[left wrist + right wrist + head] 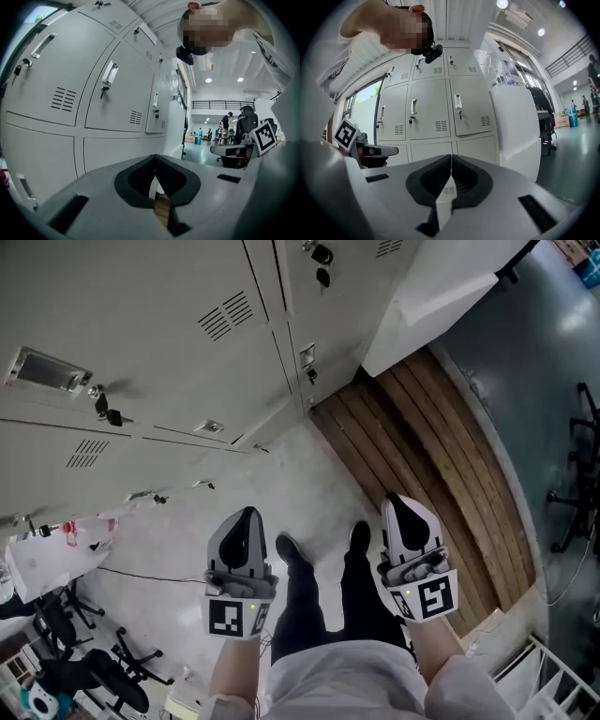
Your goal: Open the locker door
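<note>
Grey lockers (pixel 141 334) are lining the wall, every locker door (pixel 433 108) sitting shut with keys (pixel 106 410) hanging in the locks. Opening is not yet begun, and reaching, gripping a handle and pulling are all remaining. Left tongs (pixel 246 517) and right tongs (pixel 397 503) are hanging well short of the lockers, both pressed together, empty. Only the head view is showing shoes (pixel 291 547) and wooden boards (pixel 422 456) beside the lockers. The gripper views are showing the handles (pixel 108 73) face-on.
</note>
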The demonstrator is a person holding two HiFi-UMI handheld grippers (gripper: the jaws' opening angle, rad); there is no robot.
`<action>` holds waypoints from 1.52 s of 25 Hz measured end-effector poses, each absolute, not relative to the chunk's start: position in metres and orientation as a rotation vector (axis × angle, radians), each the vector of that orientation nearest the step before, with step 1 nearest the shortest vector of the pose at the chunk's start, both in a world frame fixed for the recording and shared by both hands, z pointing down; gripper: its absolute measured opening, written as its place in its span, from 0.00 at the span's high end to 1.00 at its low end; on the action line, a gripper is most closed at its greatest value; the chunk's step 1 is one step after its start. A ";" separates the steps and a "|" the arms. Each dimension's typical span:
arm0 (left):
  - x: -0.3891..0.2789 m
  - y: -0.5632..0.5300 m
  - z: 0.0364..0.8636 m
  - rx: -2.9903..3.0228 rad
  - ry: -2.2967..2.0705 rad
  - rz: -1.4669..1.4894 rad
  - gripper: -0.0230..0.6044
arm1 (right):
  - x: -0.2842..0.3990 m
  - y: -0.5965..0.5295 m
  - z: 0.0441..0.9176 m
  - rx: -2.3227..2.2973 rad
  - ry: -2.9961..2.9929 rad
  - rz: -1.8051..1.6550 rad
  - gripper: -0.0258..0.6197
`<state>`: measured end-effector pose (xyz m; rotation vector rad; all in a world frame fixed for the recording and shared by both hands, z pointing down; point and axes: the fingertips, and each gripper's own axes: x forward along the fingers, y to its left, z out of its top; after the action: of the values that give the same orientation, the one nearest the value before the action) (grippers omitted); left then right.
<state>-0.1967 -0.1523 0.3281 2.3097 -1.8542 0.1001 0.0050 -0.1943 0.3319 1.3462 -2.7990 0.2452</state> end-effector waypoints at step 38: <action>-0.204 -0.155 0.494 2.208 -1.836 0.157 0.96 | -0.018 -0.218 0.500 1.292 -2.780 0.338 0.81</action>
<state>-0.2041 -0.1555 0.4940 2.2077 -1.8364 0.1570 -0.0180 -0.2182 0.5003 1.2922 -2.7798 0.3382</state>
